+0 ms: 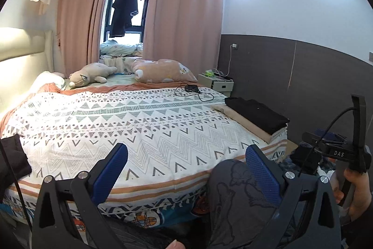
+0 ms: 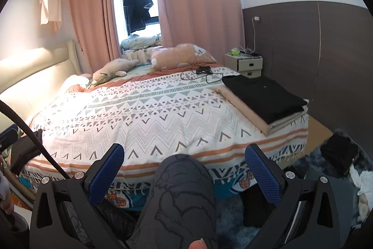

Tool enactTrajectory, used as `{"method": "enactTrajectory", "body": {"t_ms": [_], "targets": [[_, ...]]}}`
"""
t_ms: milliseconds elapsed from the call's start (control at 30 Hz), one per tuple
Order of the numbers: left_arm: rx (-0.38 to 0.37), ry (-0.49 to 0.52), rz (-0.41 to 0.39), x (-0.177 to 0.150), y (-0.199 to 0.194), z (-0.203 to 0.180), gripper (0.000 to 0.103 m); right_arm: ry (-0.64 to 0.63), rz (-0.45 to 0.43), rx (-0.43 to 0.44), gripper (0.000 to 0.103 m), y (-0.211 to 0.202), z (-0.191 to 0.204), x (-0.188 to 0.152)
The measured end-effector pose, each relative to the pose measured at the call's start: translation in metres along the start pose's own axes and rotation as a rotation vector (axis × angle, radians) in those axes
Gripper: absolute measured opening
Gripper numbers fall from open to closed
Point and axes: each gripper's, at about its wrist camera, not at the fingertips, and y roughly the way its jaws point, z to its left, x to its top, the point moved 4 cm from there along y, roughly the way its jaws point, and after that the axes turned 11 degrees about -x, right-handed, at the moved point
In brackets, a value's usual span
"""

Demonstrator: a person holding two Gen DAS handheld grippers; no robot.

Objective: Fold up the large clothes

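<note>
Both grippers spread wide and empty at the near edge of the bed.

The left gripper (image 1: 186,169) and right gripper (image 2: 184,169) hover over a knee in printed grey fabric (image 2: 184,181). The zigzag-patterned quilt (image 1: 139,127) lies broad and bare; a folded stack, flat black cloth on beige (image 2: 263,99), sits at its right edge, near the dark wall panel.
</note>
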Motion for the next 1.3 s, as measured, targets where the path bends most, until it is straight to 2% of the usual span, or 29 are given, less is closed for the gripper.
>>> {"method": "enactTrajectory", "body": {"t_ms": [300, 1300], "targets": [[0.002, -0.012, 0.013, -0.002, 0.004, 0.001, 0.103, 0.019, 0.025, 0.021, 0.103, 0.007, 0.009, -0.012], [0.007, -0.027, -0.003, -0.002, -0.005, 0.003, 0.103, 0.057, 0.042, 0.015, 0.103, 0.008, 0.016, -0.015]]}}
